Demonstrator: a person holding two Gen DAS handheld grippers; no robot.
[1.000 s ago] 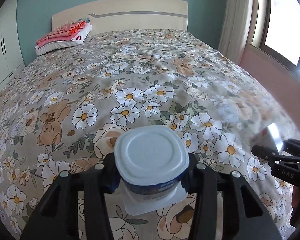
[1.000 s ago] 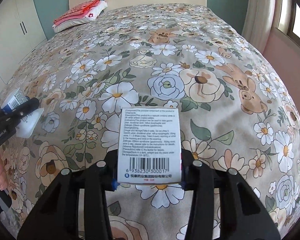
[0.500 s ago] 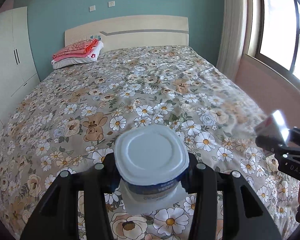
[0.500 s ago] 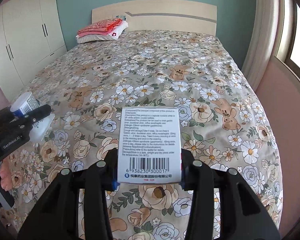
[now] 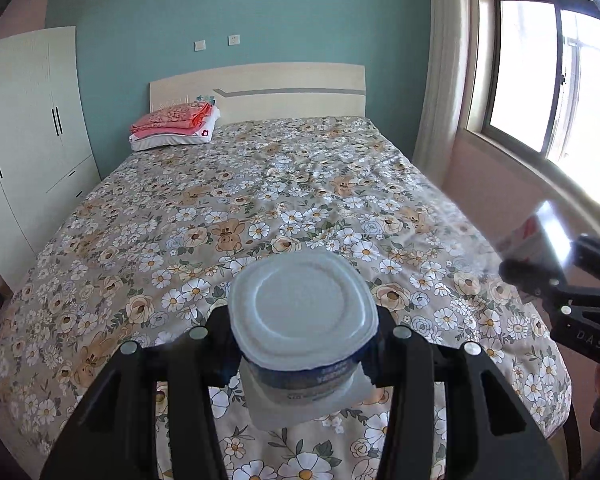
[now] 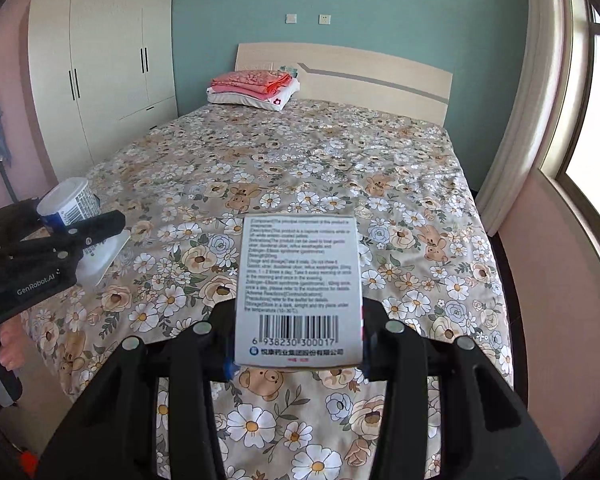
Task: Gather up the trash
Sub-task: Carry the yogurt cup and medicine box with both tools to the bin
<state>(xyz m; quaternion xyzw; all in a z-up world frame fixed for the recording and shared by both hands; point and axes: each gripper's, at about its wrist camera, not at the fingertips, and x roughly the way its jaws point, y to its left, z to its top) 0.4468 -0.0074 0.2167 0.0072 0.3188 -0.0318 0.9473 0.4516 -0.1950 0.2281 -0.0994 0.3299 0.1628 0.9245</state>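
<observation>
My left gripper (image 5: 304,350) is shut on a white yogurt cup (image 5: 302,310) with a blue band, held bottom-up above the foot of the bed. The same yogurt cup (image 6: 70,204) and the left gripper (image 6: 80,226) show at the left of the right wrist view. My right gripper (image 6: 298,346) is shut on a white medicine box (image 6: 298,284) with printed text and a barcode. That medicine box (image 5: 534,236) and the right gripper (image 5: 540,264) appear at the right edge of the left wrist view.
A bed with a floral cover (image 5: 260,208) fills the middle of both views. Folded pink bedding on a pillow (image 5: 176,128) lies by the headboard. A white wardrobe (image 6: 100,72) stands left, a window (image 5: 540,80) and curtain right. A person's hand (image 6: 8,352) grips the left handle.
Both grippers have risen and drawn back from the bed with their loads; the whole bed, wardrobe and wall have come into view. Neither grip has changed.
</observation>
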